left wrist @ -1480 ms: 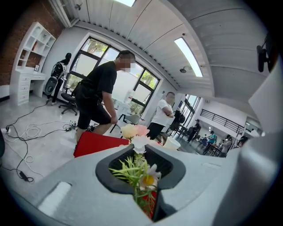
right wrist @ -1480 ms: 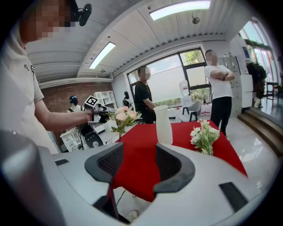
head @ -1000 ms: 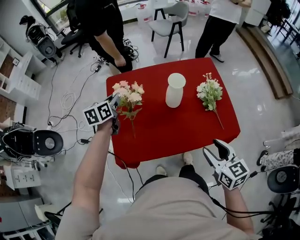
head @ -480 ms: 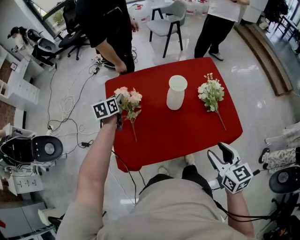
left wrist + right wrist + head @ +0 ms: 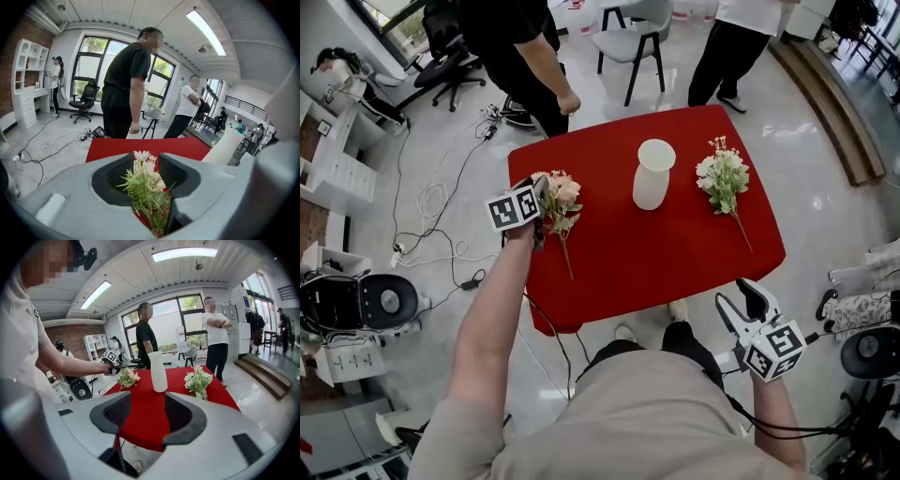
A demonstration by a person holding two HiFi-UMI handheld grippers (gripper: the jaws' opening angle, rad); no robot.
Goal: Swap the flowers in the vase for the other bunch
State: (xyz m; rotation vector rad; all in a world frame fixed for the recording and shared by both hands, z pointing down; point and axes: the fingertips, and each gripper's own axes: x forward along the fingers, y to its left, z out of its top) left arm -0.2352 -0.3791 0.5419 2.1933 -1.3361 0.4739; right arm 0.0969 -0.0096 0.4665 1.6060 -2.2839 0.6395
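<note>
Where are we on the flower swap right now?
Done: the tall white vase stands empty, and the pink-and-cream flower bunch lies on the red table. In hand: the left gripper, whose jaws have just been opening around that bunch. Left: the white-and-green flower bunch goes in; the right gripper is open.

Bright open-plan office-lab: tall windows (image 5: pixel 93 61), ceiling strip lights (image 5: pixel 206 30), white shelving (image 5: pixel 27 79), brick wall (image 5: pixel 70 339), swivel chair (image 5: pixel 84 97), cables (image 5: pixel 431 202) strewn across glossy floor (image 5: pixel 806 220), bystanders (image 5: pixel 126 89) standing round red-draped table (image 5: pixel 675 253).
</note>
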